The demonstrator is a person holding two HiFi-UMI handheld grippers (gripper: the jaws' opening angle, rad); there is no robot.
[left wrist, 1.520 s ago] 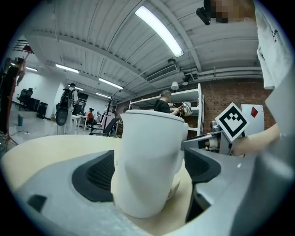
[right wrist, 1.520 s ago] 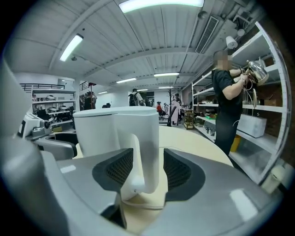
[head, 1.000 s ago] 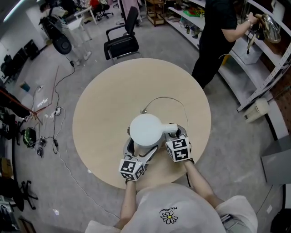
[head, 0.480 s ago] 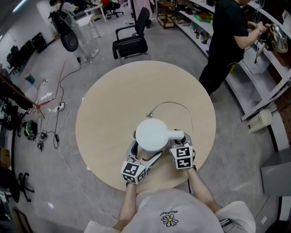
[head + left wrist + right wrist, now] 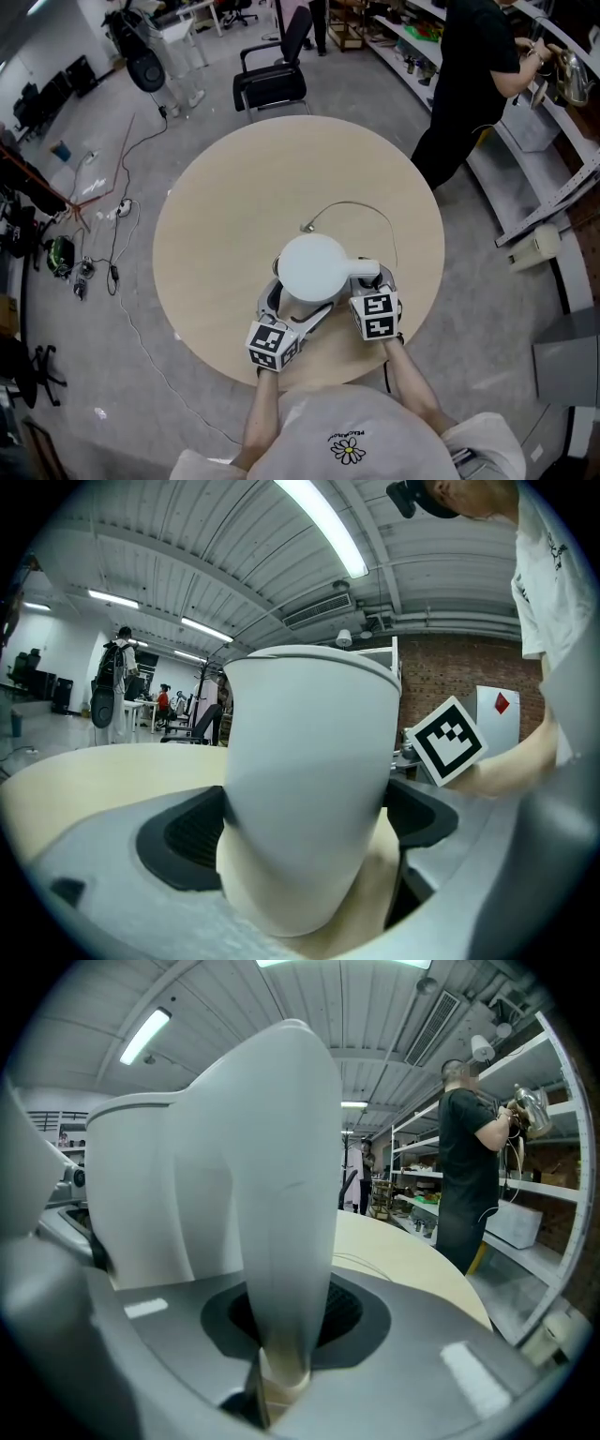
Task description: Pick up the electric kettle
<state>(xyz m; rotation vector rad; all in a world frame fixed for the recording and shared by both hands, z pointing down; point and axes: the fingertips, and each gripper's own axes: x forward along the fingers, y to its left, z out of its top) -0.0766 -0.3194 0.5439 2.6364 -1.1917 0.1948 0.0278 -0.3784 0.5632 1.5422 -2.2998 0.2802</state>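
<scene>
The white electric kettle (image 5: 314,267) stands on the near part of the round wooden table (image 5: 225,206). My left gripper (image 5: 292,305) reaches in from the near left. Its dark pads (image 5: 192,836) press both sides of the kettle's body (image 5: 314,789), so the left gripper (image 5: 305,827) is shut on it. My right gripper (image 5: 368,281) comes from the near right and is shut on the kettle's handle (image 5: 364,272). In the right gripper view the handle (image 5: 286,1194) runs down between the jaws of the right gripper (image 5: 281,1326).
A thin cord (image 5: 356,208) loops on the table behind the kettle. Beyond the table stands a black office chair (image 5: 272,80). A person in black (image 5: 469,66) works at shelves (image 5: 553,122) to the right. Cables lie on the floor at left (image 5: 103,216).
The head camera has shifted a little. Both grippers and the kettle keep their places on the table.
</scene>
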